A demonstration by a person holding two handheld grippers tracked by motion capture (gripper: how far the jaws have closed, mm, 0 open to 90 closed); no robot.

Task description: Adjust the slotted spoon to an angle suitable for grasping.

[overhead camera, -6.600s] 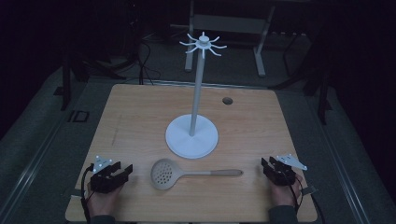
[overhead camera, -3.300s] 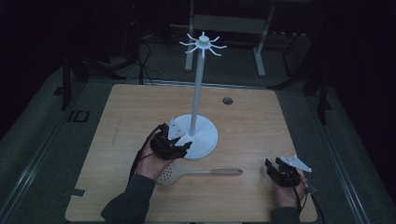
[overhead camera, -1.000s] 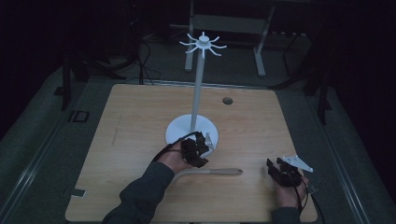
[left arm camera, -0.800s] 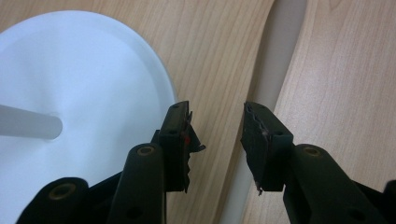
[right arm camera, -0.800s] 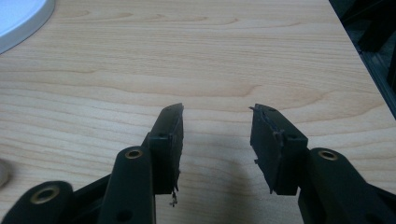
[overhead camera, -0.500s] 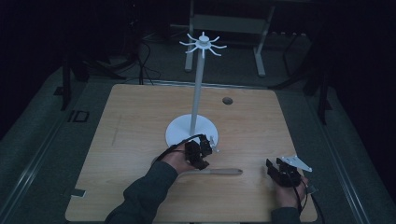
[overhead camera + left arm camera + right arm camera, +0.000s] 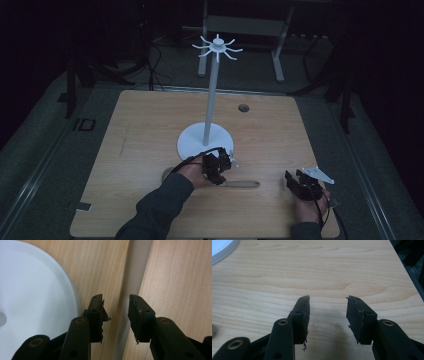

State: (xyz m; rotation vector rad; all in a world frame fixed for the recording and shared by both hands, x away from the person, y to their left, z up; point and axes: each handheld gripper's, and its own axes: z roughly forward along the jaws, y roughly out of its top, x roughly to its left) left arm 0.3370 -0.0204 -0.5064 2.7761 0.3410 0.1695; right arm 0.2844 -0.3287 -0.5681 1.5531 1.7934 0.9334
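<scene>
High view: pale slotted spoon (image 7: pixel 240 184) flat on wood-grain tabletop (image 7: pixel 135 135), just near of round white stand base (image 7: pixel 192 142). Left tongs (image 7: pixel 220 167) lowered over spoon's handle (image 7: pixel 132 277), jaws just closing, straddling it, not yet pressing. Right tongs (image 7: pixel 296 184) parted, gripping nothing, resting at near right.

White stand base (image 7: pixel 205 141) blocks beyond left gripper (image 7: pixel 218 170); bare table (image 7: pixel 270 135) right.

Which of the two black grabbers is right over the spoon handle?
The left gripper, beside the white stand base. The spoon handle runs between its open jaws. The right gripper rests apart, over bare table.
</scene>
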